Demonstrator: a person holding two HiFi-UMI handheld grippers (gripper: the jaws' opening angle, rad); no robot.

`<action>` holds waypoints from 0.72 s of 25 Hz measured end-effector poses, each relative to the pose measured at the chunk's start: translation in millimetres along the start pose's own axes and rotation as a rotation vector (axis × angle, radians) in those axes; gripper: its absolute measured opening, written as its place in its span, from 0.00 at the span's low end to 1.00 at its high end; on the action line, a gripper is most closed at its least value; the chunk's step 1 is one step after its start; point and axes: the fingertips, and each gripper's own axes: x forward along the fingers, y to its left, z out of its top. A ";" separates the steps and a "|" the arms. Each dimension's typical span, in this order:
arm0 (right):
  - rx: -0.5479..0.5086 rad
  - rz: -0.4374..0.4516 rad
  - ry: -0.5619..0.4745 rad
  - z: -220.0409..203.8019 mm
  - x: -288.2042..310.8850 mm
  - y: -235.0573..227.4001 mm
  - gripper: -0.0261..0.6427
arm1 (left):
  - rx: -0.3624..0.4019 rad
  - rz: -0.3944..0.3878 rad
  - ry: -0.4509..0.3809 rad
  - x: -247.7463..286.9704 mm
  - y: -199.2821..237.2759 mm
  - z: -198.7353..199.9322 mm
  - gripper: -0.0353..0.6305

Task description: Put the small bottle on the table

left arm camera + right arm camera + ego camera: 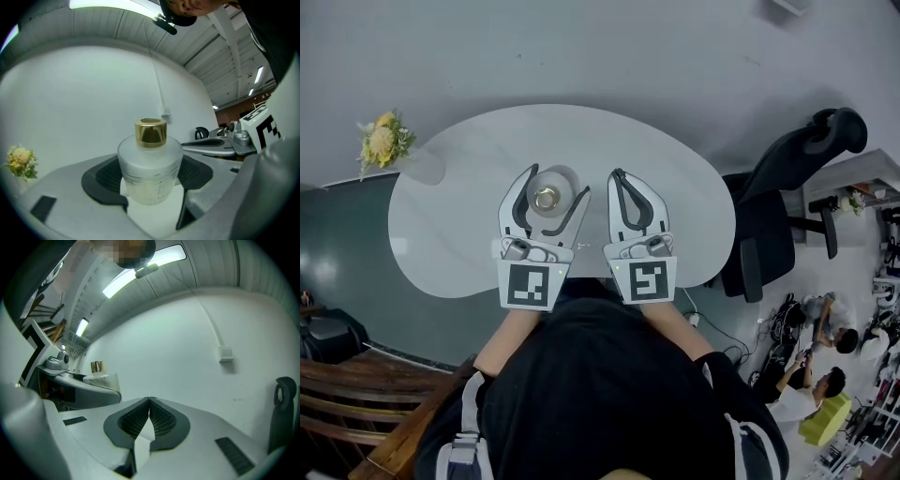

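Note:
The small bottle (548,198) is frosted white with a gold cap and stands upright between my left gripper's (556,184) jaws, over the middle of the white table (441,244). In the left gripper view the bottle (149,168) fills the gap, and both dark pads (105,180) press its sides. I cannot tell whether its base rests on the tabletop. My right gripper (619,174) is just right of it, jaws shut with nothing between them. In the right gripper view its pads (161,420) meet, and the bottle (101,376) shows at the left.
A small bunch of yellow flowers (384,141) stands at the table's far left edge. A black office chair (787,187) is close to the table's right side. A wooden bench (356,384) lies at the lower left. People (825,375) sit on the floor at the lower right.

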 end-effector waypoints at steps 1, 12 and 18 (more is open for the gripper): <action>-0.001 -0.001 0.004 -2.8 2.3 -0.5 0.07 | 0.000 -0.007 0.003 3.0 -0.4 -3.1 0.56; -0.028 0.007 -0.013 -37.8 33.5 -10.2 0.07 | -0.048 -0.038 0.015 38.5 3.5 -47.9 0.56; -0.046 0.013 0.020 -75.2 47.0 -13.3 0.07 | -0.059 -0.039 0.036 55.6 6.9 -85.2 0.56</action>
